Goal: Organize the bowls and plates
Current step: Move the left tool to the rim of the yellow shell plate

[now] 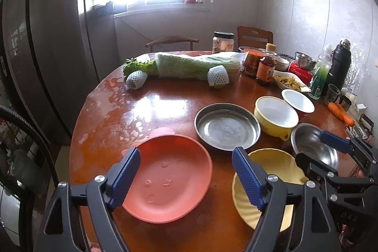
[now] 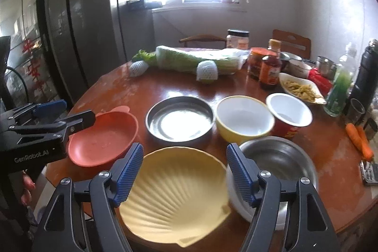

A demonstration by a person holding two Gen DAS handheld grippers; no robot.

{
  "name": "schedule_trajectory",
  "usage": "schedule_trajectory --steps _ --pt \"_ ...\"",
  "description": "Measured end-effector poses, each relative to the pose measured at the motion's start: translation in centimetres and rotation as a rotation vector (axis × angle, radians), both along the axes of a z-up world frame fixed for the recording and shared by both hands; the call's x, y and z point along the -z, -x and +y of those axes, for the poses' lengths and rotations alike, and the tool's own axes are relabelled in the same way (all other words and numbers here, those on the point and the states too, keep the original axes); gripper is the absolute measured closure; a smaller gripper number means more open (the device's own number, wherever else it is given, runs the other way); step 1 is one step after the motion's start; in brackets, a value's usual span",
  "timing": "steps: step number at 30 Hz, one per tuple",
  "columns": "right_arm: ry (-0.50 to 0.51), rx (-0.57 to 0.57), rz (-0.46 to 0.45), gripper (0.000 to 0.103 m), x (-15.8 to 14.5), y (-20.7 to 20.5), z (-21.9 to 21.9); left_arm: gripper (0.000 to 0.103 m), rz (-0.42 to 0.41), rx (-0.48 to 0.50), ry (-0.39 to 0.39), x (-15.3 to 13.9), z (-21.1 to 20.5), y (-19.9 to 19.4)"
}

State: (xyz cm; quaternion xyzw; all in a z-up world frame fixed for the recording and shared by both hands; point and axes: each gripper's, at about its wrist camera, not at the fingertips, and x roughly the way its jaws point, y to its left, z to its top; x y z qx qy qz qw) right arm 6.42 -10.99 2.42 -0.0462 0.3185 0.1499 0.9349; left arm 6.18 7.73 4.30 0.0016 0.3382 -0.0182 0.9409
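On the round wooden table (image 1: 153, 110) lie a coral pink plate (image 1: 170, 178) (image 2: 104, 141), a yellow shell-shaped plate (image 2: 174, 195) (image 1: 274, 167), a round steel pan (image 1: 226, 126) (image 2: 179, 119), a yellow bowl (image 1: 276, 117) (image 2: 243, 119), a red bowl with white inside (image 1: 298, 102) (image 2: 288, 113) and a steel bowl (image 1: 314, 145) (image 2: 276, 162). My left gripper (image 1: 185, 157) hovers open above the pink plate, nothing between its pads. My right gripper (image 2: 184, 155) hangs open over the shell plate, also empty; in the left wrist view it (image 1: 314, 143) shows at the right.
At the back lie a wrapped cabbage (image 1: 196, 65), two net-wrapped fruits, sauce jars (image 1: 254, 63), a dish of food (image 1: 290, 83), bottles, a black flask (image 1: 340, 65) and carrots (image 1: 340, 112). Chairs stand behind the table. A dark fridge fills the left side.
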Motion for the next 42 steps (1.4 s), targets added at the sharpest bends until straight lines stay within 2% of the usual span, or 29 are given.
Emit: schedule_trajectory --steps 25,42 --pt "-0.035 0.098 -0.073 0.028 -2.3 3.7 -5.6 0.022 -0.028 0.082 -0.005 -1.4 -5.0 2.1" --pt "-0.037 0.099 -0.035 0.027 -0.8 5.4 -7.1 0.019 0.007 0.115 -0.017 0.2 -7.7 2.4"
